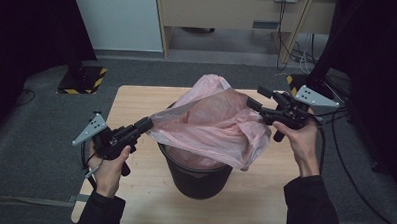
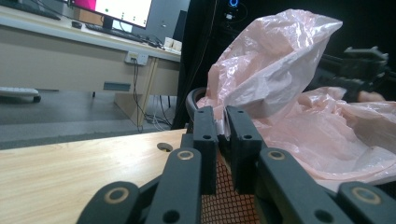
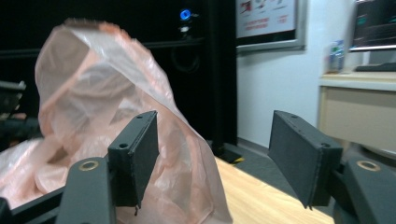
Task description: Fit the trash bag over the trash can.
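A black bin (image 1: 198,178) stands in the middle of the wooden table (image 1: 137,102), and a thin pink plastic bag (image 1: 211,123) billows up out of it and hangs over its rim. My left gripper (image 1: 147,123) is shut on the bag's left edge; in the left gripper view the film (image 2: 275,70) is pinched between the jaws of that gripper (image 2: 223,122). My right gripper (image 1: 258,97) is open at the bag's upper right side. Seen in the right gripper view, its jaws (image 3: 212,127) stand wide apart, with the bag (image 3: 93,102) beside the left one and nothing between them.
The bin takes up the middle of the table, with bare wood (image 1: 263,199) around it. A small hole (image 2: 164,146) is set in the tabletop. Stand bases with yellow-black stripes (image 1: 82,80) and cables (image 1: 293,50) lie on the floor behind, before a desk (image 1: 240,13).
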A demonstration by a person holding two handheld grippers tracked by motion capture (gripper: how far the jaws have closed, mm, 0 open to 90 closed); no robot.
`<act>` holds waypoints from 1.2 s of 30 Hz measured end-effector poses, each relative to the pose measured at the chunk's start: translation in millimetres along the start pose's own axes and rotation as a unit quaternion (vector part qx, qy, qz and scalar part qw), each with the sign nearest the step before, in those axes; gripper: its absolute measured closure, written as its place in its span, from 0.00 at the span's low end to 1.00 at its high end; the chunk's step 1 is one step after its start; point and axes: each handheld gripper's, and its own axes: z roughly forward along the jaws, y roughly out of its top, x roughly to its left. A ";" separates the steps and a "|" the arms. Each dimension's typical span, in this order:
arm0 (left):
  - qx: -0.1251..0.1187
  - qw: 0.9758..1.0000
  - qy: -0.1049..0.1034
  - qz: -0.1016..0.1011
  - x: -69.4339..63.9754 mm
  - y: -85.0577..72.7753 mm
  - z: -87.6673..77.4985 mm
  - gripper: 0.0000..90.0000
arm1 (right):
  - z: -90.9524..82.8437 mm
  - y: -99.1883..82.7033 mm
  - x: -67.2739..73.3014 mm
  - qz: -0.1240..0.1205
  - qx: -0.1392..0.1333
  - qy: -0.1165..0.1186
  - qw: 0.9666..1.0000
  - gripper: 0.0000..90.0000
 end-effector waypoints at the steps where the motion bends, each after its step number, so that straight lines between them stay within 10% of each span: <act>1: 0.000 1.000 0.000 0.000 0.0 0.0 0.0 0.91 | 2.8 -3.7 -1.3 -0.001 -0.004 0.006 1.000 0.41; 11: -0.016 1.000 -0.006 0.023 -5.4 5.5 1.5 0.73 | 6.2 -13.4 3.2 0.010 -0.006 0.044 0.999 0.89; 18: -0.028 0.997 -0.003 0.067 -20.8 15.5 4.2 0.45 | 6.5 -10.9 9.8 0.006 0.007 0.030 1.000 0.89; 36: -0.015 0.987 -0.040 0.153 -54.9 25.1 13.6 0.44 | 8.7 -0.4 25.5 -0.014 0.020 -0.012 1.000 0.73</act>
